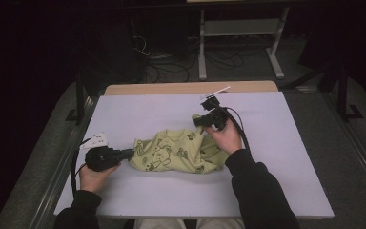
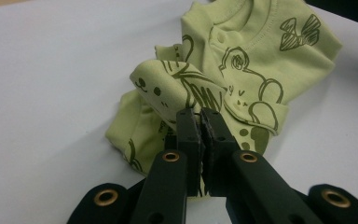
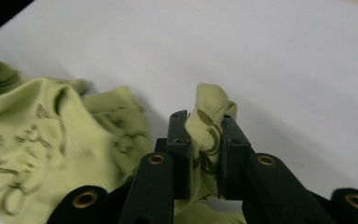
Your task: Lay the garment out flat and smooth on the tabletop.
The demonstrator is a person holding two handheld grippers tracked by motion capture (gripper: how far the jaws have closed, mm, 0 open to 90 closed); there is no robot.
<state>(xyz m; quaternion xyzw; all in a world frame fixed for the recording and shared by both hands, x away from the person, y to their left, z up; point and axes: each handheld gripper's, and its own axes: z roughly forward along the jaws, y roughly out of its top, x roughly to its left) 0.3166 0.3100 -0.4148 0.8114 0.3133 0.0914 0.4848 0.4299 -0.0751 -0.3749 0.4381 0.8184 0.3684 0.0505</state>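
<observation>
— Left tongs (image 2: 200, 122): clamped on garment (image 1: 174, 151) edge, low at desk (image 1: 286, 143) level. Right tongs (image 3: 204, 135): pinching a bunched cuff, raised.
— Garment position?
— Crumpled mid-desk, stretched between both tongs, long axis left-near to right-far. Likely pull-apart next.

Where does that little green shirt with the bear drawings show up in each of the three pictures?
High view: the green shirt lies crumpled at the table's centre, between the two hand-held grippers.
Left gripper view: it sits upper centre to right, one fold pinched in the shut jaws.
Right gripper view: the bulk lies at left, with a cuff clamped between the jaws at centre.
Shared landmark: the pale table top.
</observation>
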